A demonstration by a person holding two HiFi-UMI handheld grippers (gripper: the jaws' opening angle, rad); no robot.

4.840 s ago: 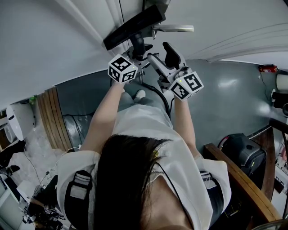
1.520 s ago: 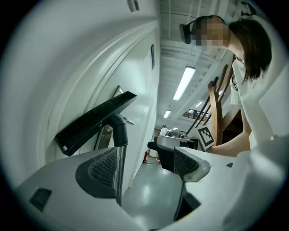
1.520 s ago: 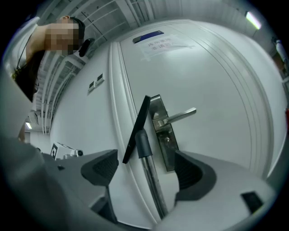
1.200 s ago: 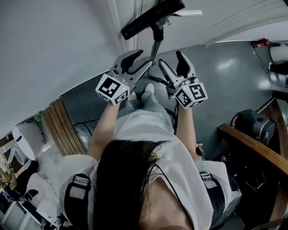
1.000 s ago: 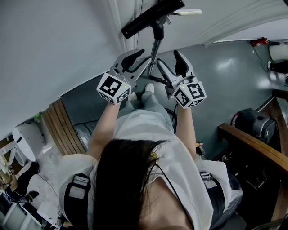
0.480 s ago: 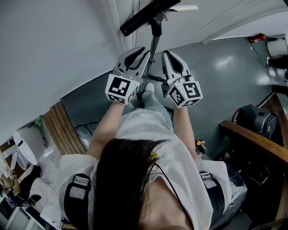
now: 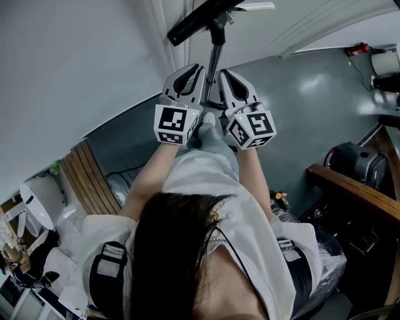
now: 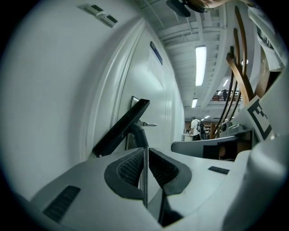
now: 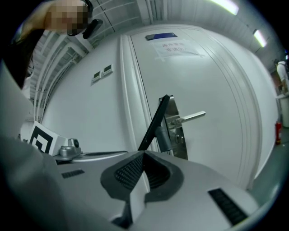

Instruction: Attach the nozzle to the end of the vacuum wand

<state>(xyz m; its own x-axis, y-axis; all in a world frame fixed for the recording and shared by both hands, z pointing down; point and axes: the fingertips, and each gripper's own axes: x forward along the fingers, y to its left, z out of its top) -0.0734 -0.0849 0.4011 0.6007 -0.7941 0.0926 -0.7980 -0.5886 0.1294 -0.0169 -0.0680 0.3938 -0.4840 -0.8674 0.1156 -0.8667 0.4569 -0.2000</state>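
Note:
The black flat nozzle (image 7: 197, 19) sits on top of the silver wand (image 7: 214, 59), which stands upright in front of a white door. My left gripper (image 7: 192, 67) is just left of the wand and my right gripper (image 7: 226, 74) just right of it, both apart from it. In the left gripper view the nozzle (image 8: 121, 128) rises beyond my left gripper (image 8: 145, 151). Its jaws have just been closing to a thin slit with nothing between them. The right gripper (image 9: 143, 154) is shut and empty, with the nozzle (image 9: 156, 119) ahead of it.
The white door carries a lever handle (image 9: 192, 117) right behind the nozzle. A wooden rail (image 7: 350, 194) and a black bag (image 7: 350, 159) stand at the right. Wooden planks (image 7: 94, 175) lean at the left. A person (image 8: 195, 128) stands far down the hall.
Both grippers stood wide open a second ago; now their jaws are together. They have drawn in to flank the wand. Earlier still they were holding the wand and nozzle.

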